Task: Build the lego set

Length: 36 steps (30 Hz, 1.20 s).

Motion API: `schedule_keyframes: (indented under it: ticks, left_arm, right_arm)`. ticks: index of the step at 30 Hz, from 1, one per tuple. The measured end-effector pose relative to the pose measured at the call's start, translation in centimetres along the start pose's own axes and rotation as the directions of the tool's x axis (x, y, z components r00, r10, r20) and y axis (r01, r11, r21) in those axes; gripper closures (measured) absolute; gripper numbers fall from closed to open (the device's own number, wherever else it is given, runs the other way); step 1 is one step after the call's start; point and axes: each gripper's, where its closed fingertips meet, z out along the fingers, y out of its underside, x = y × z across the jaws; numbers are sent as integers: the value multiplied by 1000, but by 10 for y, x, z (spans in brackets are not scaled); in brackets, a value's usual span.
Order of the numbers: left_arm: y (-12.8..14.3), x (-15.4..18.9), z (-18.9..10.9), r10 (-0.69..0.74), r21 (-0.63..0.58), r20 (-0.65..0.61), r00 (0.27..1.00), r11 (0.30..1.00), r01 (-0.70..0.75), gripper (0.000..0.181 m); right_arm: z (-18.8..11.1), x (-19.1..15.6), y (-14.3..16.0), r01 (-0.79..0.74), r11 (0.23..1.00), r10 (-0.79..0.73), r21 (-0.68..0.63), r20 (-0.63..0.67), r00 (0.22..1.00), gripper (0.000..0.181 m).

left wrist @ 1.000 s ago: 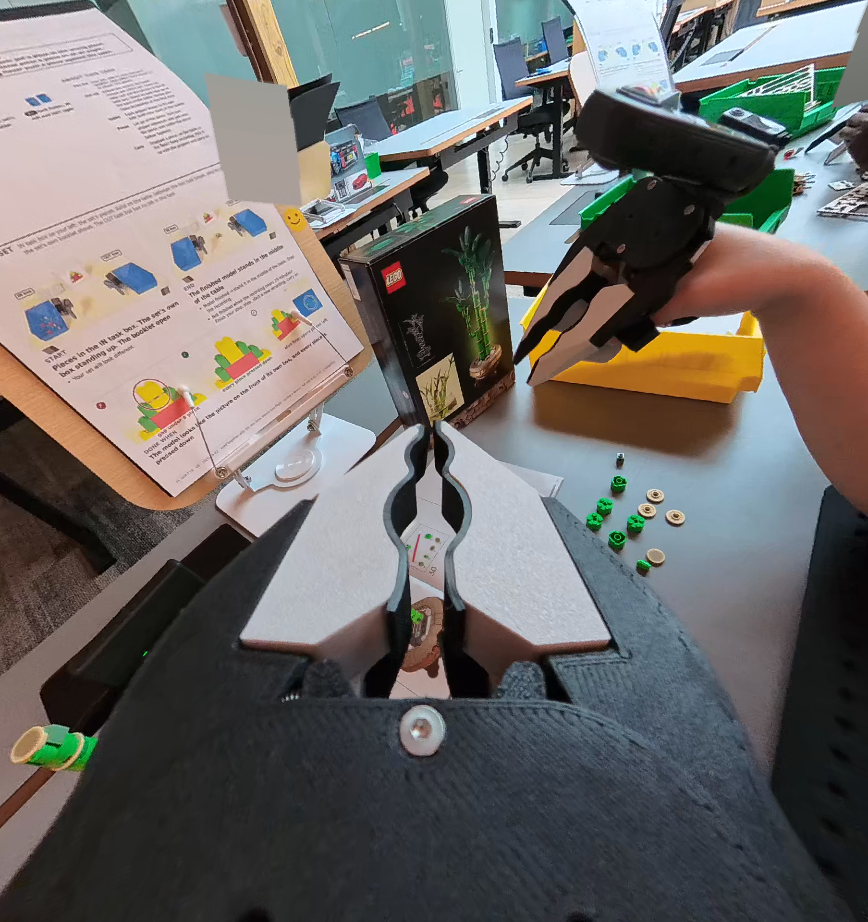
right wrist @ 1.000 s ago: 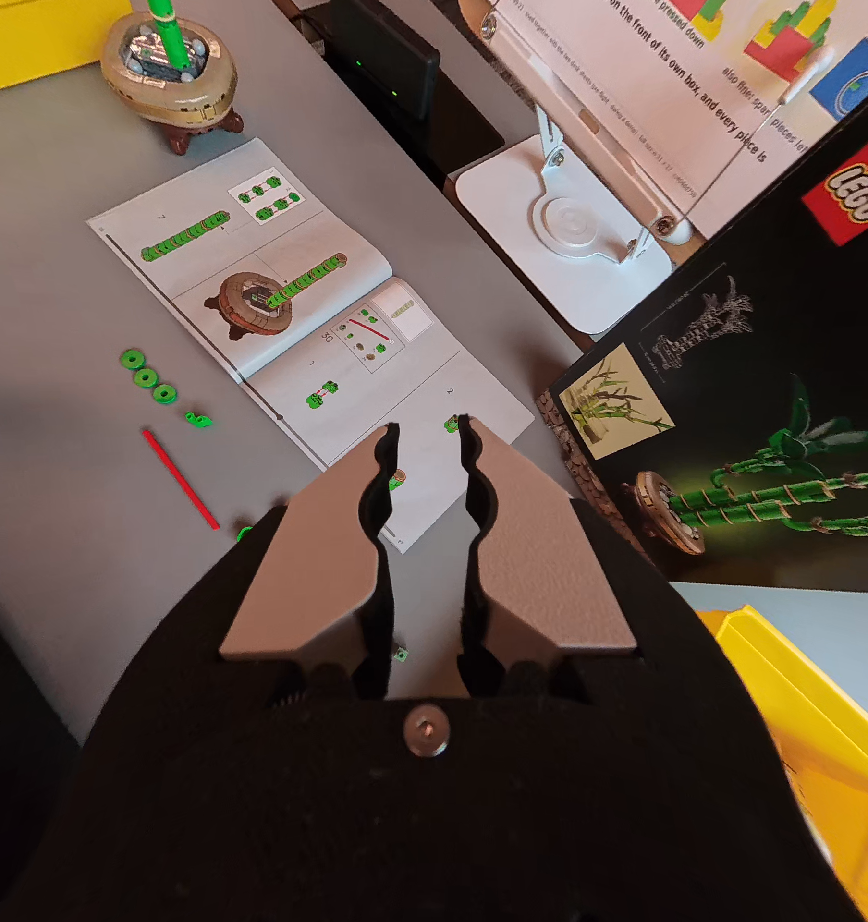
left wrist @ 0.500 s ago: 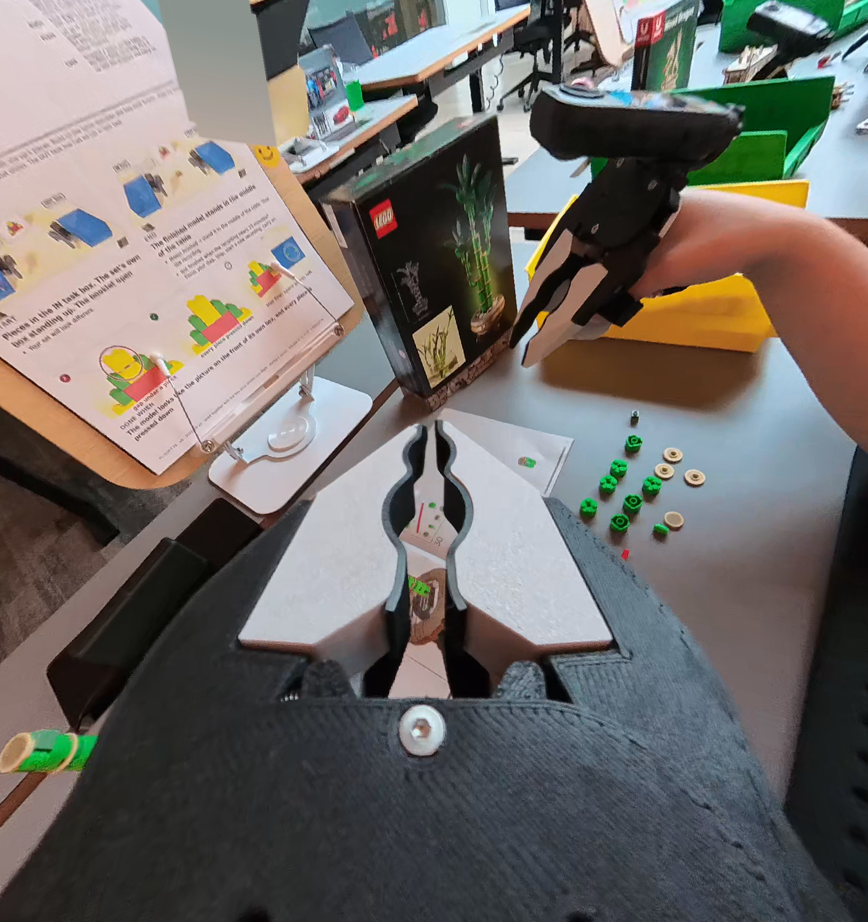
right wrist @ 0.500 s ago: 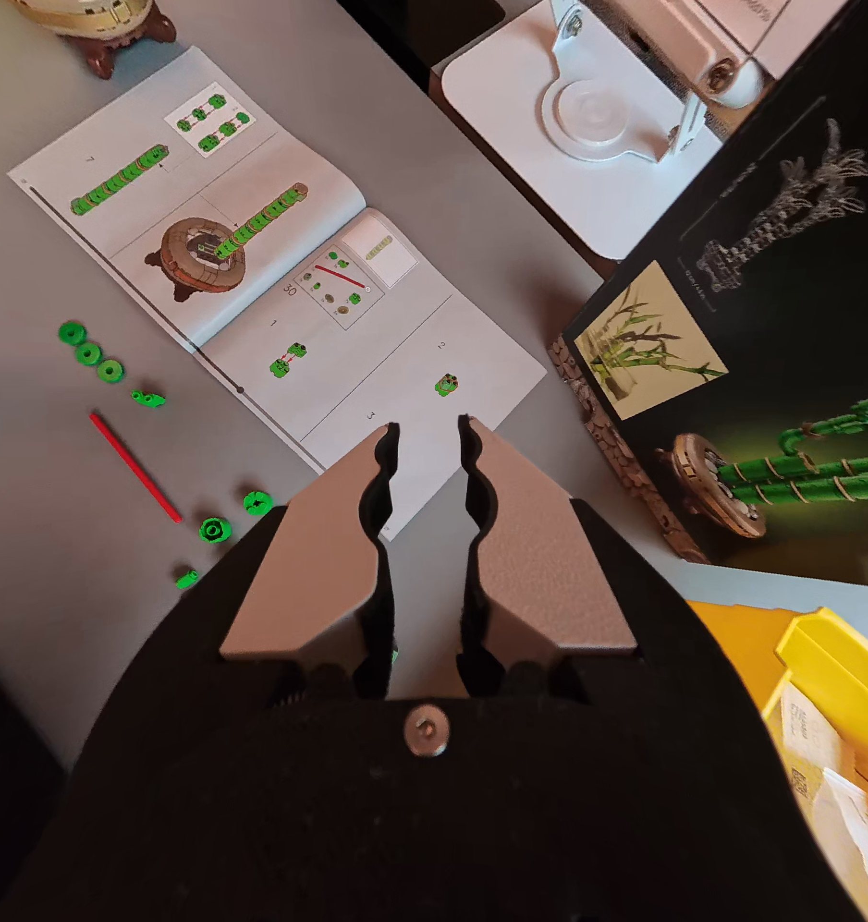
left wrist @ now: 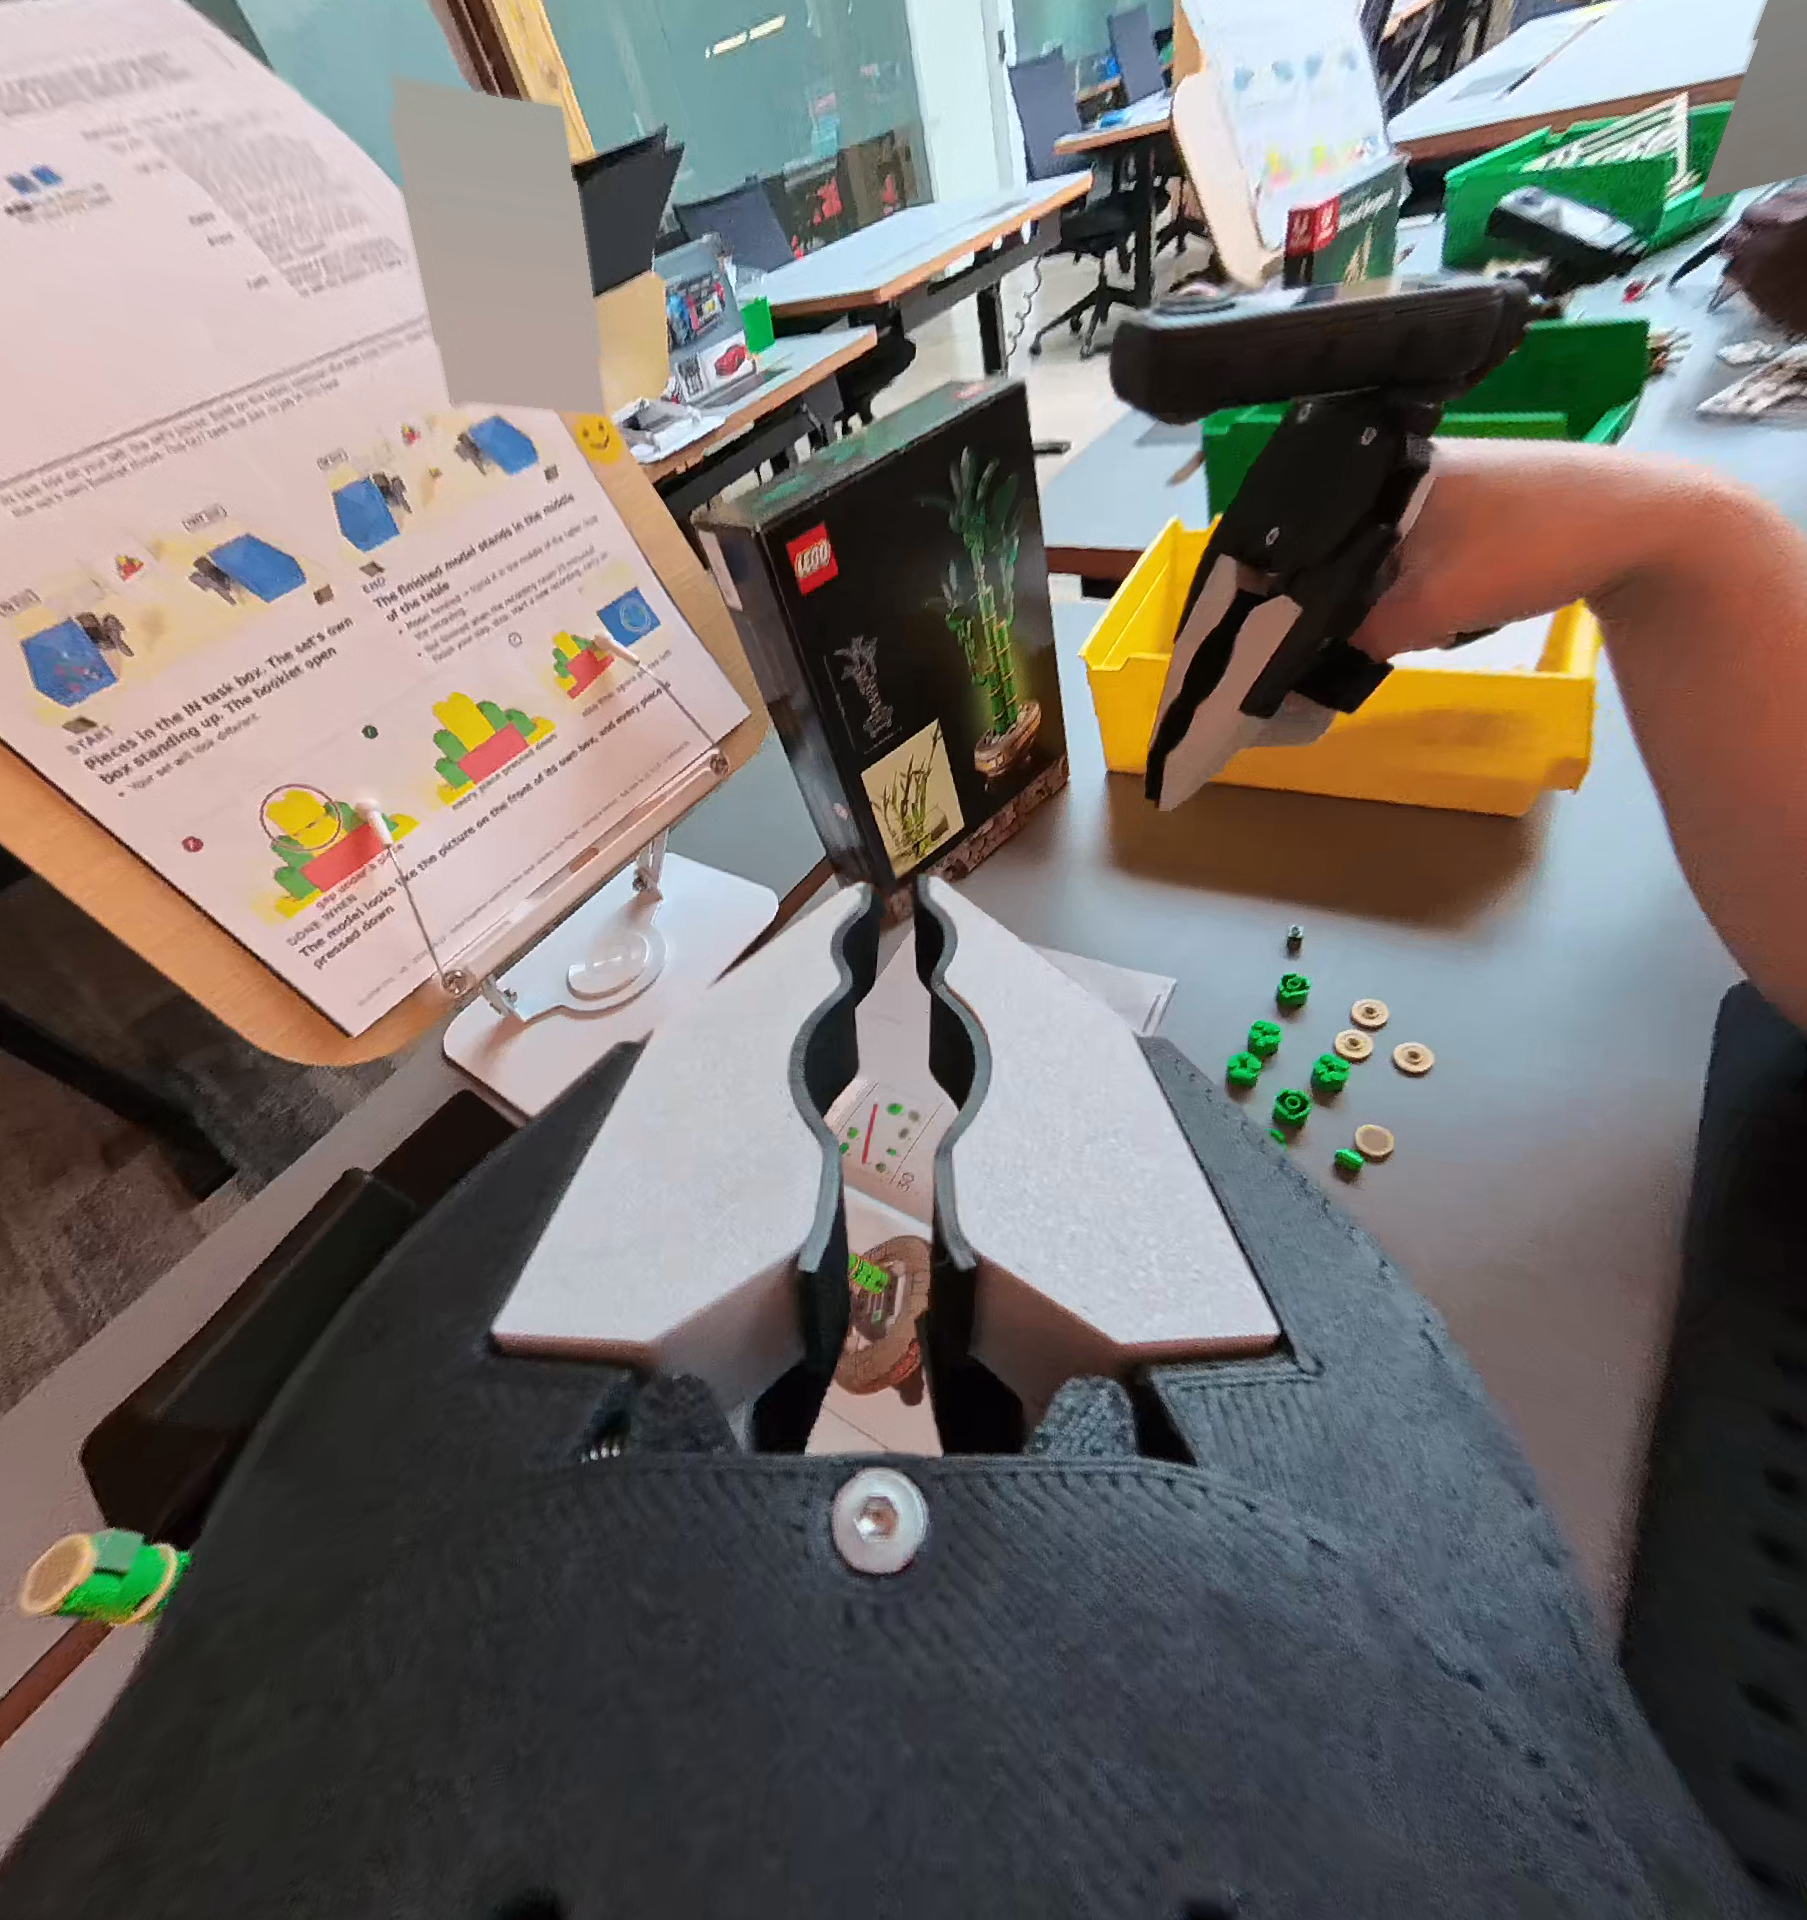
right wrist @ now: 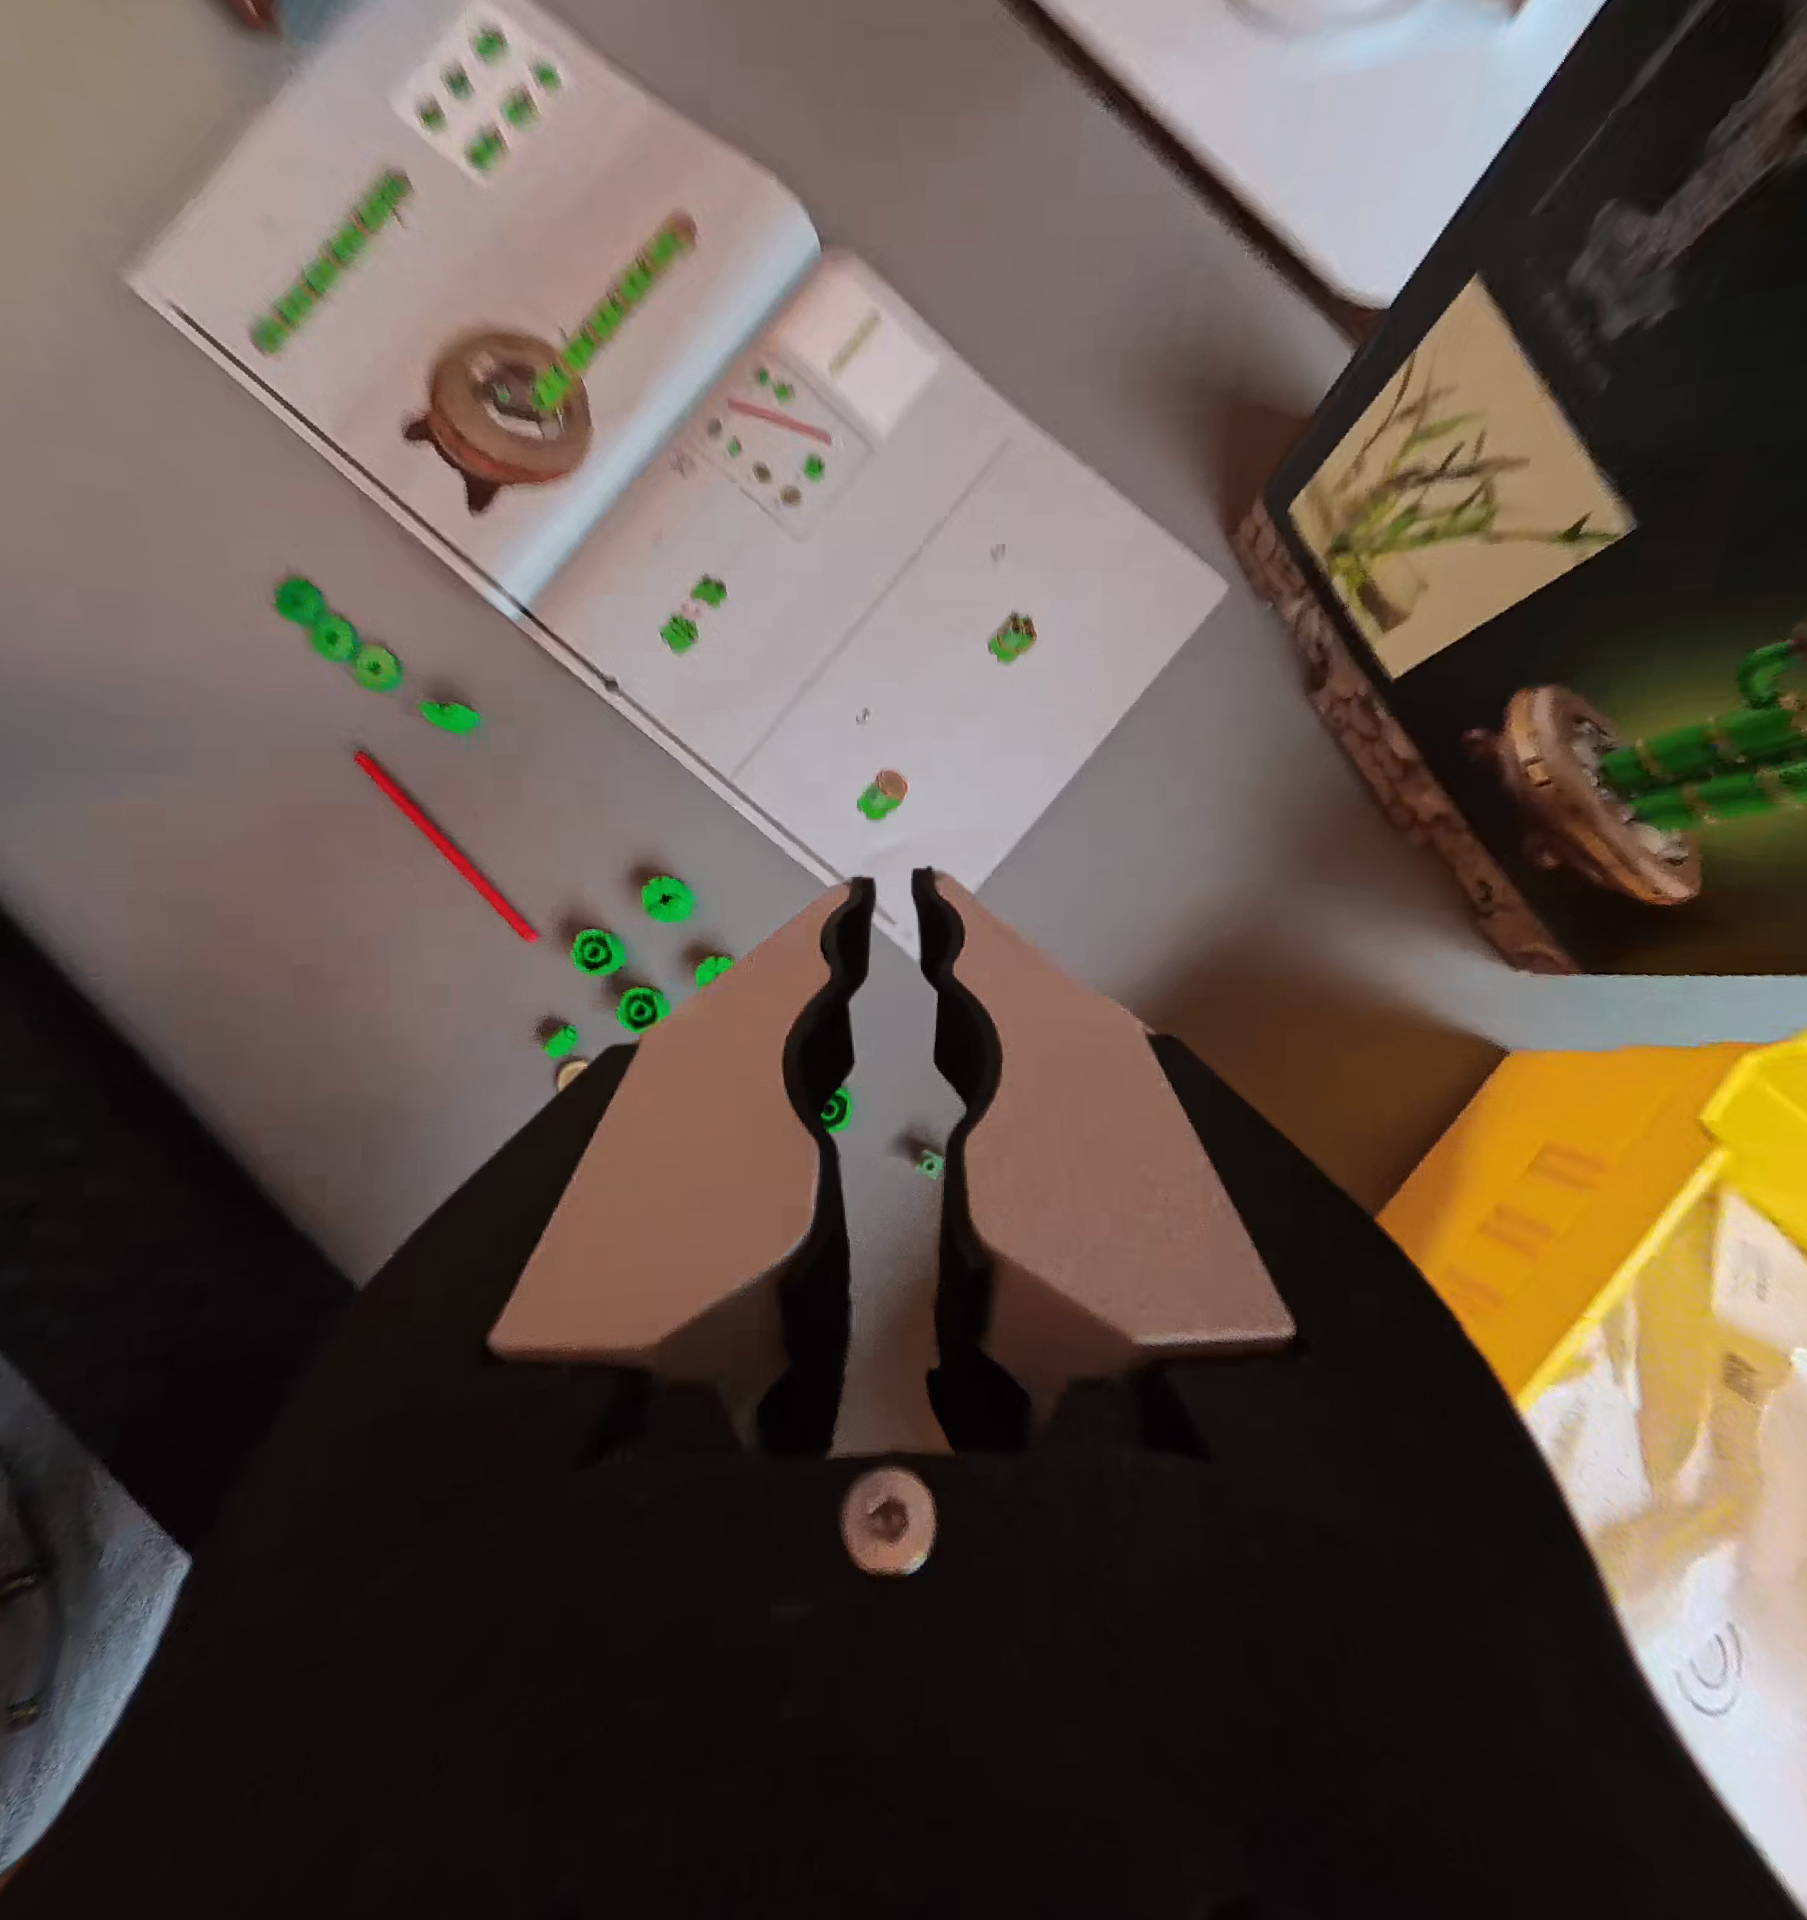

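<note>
The table (left wrist: 1564, 1226) is a smooth matt grey. The bricks (left wrist: 1291, 1060) near the right are shiny green plastic, with tan studs (left wrist: 1368, 1014) beside them. The box (left wrist: 920, 623) is glossy black card, and the booklet (right wrist: 587, 343) is smooth white paper. The bin (left wrist: 1346, 748) on the far right is glossy yellow plastic. The left gripper (left wrist: 895, 914) has a ridged matt black body, grainy grey fingers (left wrist: 691, 1174) and a shiny metal screw (left wrist: 878, 1523). The stand (left wrist: 203, 966) on the left looks like pale wood.
</note>
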Motion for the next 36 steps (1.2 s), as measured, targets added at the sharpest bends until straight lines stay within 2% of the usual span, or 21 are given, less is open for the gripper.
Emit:
schedule_keyframes:
  ticks: [3,6,8,11,13,16,18,21,24,32,34,36]
  left_arm:
    - [-10,4,-9,-6,46,-13,1000,999,6,177]
    - [-14,4,-20,6,59,-5,1000,998,-6,177]
    - [-18,1,-30,2,82,11,1000,997,-3,177]
    - [-25,2,-41,-5,126,-4,1000,992,5,177]
    - [-27,2,-45,-5,140,-14,1000,990,7,177]
    - [-25,2,-47,-3,128,-20,1000,992,5,177]
    - [-22,2,-47,2,114,-22,1000,993,0,177]
    - [-18,0,-44,0,98,-21,1000,995,2,177]
    - [-16,0,-38,-3,86,-27,1000,996,6,177]
    - [-10,6,-26,40,34,-18,999,999,-40,177]
    - [-15,4,-26,54,58,0,999,997,-54,176]
    - [-24,5,-28,78,117,2,997,990,-77,176]
  right_arm:
    - [-34,-10,-16,95,990,-84,103,-110,990,166]
    - [-59,-55,-22,189,965,-182,183,-53,982,166]
    - [-60,-75,-18,242,957,-240,163,-28,970,167]
    - [-29,-91,5,423,906,-424,33,35,905,166]
    - [3,-79,31,485,873,-483,-54,54,874,174]
    - [43,-42,75,358,921,-361,-153,9,933,175]
    - [59,-30,96,287,947,-290,-144,-3,957,168]
    - [66,-24,119,239,957,-242,-163,0,970,158]
    - [71,-24,129,204,964,-203,-169,21,979,158]
    - [79,-23,129,185,972,-180,-143,49,982,165]
    - [63,-25,106,166,986,-165,-34,14,986,165]
    - [32,-36,53,117,961,-125,253,16,992,166]
